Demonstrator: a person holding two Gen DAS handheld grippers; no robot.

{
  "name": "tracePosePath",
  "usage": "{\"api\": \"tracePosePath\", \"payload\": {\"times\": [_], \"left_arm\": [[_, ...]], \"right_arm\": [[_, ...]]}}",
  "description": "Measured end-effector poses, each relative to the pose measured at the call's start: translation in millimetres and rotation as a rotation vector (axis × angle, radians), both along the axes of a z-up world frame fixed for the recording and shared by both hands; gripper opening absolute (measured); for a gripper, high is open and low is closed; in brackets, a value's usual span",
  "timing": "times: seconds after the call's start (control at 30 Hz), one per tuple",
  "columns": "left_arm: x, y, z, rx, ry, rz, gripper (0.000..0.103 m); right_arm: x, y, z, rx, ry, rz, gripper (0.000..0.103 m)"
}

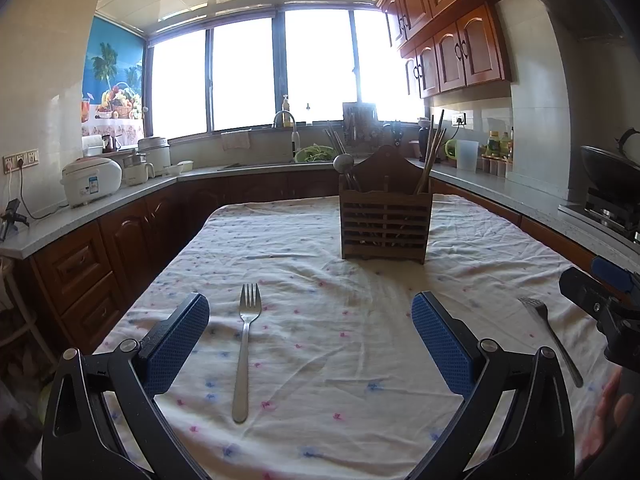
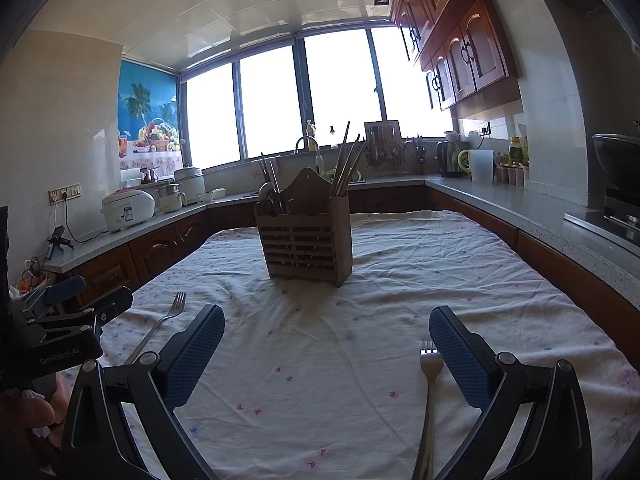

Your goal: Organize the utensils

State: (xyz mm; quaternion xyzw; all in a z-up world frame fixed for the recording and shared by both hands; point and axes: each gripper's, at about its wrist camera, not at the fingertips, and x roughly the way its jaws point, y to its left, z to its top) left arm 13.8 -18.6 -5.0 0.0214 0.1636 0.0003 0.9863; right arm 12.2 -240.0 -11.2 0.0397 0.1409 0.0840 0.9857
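Two steel forks lie on the floral tablecloth (image 1: pixel 320 340). The left fork (image 1: pixel 245 352) lies between my left gripper's open fingers, near the left pad; it also shows in the right wrist view (image 2: pixel 160 324). The right fork (image 2: pixel 429 400) lies just inside my right gripper's right pad; it also shows in the left wrist view (image 1: pixel 550 336). My left gripper (image 1: pixel 310 316) and right gripper (image 2: pixel 326 330) are both open and empty, low over the cloth. A wooden utensil holder (image 1: pixel 386 216) with chopsticks and a spoon stands farther back on the table; it also shows in the right wrist view (image 2: pixel 306 236).
Kitchen counters run around the table: a rice cooker (image 1: pixel 91 180) at left, a sink (image 1: pixel 288 160) under the window, a kettle and jug (image 2: pixel 468 164) at right, a wok on the stove (image 1: pixel 608 168). The other gripper shows at each view's edge.
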Motion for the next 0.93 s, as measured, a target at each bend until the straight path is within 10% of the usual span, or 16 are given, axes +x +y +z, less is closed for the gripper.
{"api": "tracePosePath", "payload": {"times": [0.93], "left_arm": [[14.4, -1.6, 1.0, -0.008, 0.035, -0.037, 0.103]], "right_arm": [[13.8, -0.3, 6.6, 0.032, 0.049, 0.007, 0.103]]}}
